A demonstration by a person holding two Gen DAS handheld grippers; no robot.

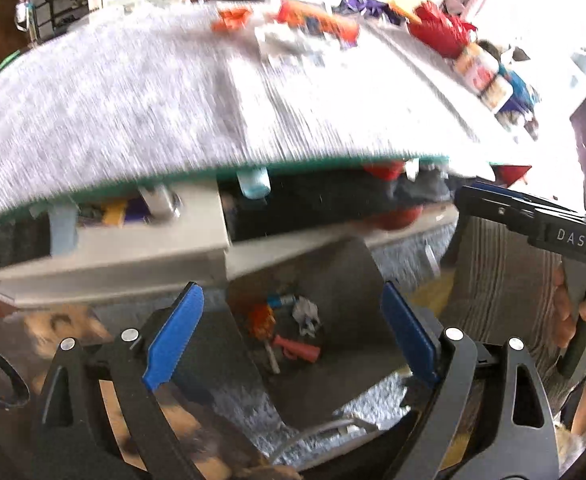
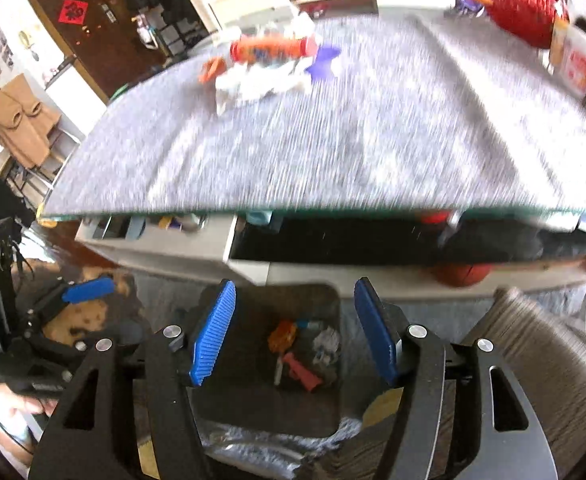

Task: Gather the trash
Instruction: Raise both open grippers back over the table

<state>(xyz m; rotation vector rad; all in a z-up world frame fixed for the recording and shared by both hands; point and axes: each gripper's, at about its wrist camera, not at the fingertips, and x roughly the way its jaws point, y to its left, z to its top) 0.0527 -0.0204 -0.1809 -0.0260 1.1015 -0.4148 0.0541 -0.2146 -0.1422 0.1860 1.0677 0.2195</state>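
Observation:
A grey bin (image 1: 345, 276) stands on the floor below the table's front edge, with several pieces of trash (image 1: 293, 332) in it; the right wrist view shows it too (image 2: 253, 308). My left gripper (image 1: 289, 336) is open and empty above the bin. My right gripper (image 2: 293, 332) is open and empty above the same bin. On the grey tablecloth (image 2: 333, 140) far back lie an orange tube (image 2: 269, 48), white crumpled wrappers (image 2: 253, 80), a purple scrap (image 2: 323, 62) and an orange scrap (image 2: 211, 70). The views are motion blurred.
Red packaging (image 2: 521, 12) and jars (image 2: 577, 64) stand along the table's right side. A shelf under the tabletop (image 2: 173, 248) holds small items and a brown ball (image 2: 461, 274). My right gripper shows in the left wrist view (image 1: 533, 216). A striped cushion (image 2: 533, 360) lies at the right.

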